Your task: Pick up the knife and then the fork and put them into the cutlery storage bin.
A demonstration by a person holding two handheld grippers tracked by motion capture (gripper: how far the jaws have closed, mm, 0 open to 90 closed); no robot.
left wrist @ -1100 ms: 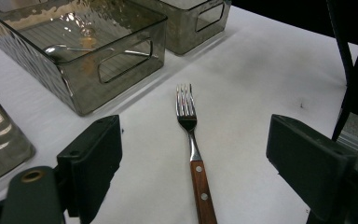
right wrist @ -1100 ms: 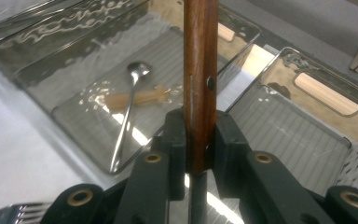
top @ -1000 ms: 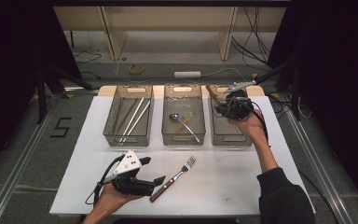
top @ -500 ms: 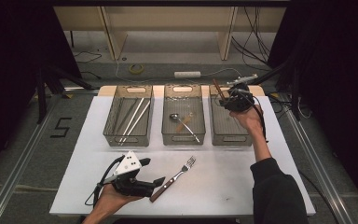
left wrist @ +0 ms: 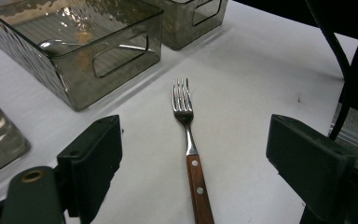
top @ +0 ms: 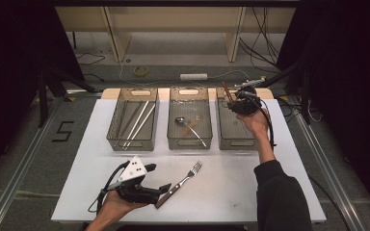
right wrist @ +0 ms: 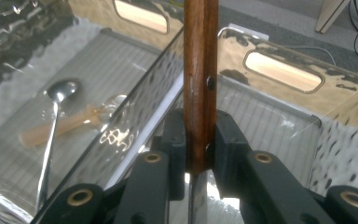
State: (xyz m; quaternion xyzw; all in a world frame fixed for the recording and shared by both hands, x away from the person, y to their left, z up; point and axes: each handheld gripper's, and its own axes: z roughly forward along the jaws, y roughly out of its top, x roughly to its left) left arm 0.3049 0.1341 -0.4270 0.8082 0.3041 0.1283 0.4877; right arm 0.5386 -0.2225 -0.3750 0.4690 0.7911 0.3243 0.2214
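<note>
Wooden-handled utensil (right wrist: 199, 93) is clamped in the right gripper (top: 241, 102) over the right bin (top: 231, 139), seemingly awaiting release, while the left gripper (left wrist: 191, 163) stands wide open astride the fork (left wrist: 189, 149) on the tabletop (top: 231, 183).

Overall light: the white desk (top: 231, 192) is brightly and evenly lit from above; the surroundings at left and right fall to near black.
Shadows: soft and short; the fork (left wrist: 188, 140) casts only a faint one.
Glare: rippled bright reflections on the walls of the clear bins (right wrist: 135, 98); a highlight on the spoon bowl (right wrist: 61, 89).
Focus: high view is soft and slightly grainy; in the right gripper view the wooden handle (right wrist: 199, 70) and jaws are blurred from closeness.
Left gripper view: fork tines sharp, the near jaws soft.
Distortion: bin edges bow slightly toward the frame borders.
</note>
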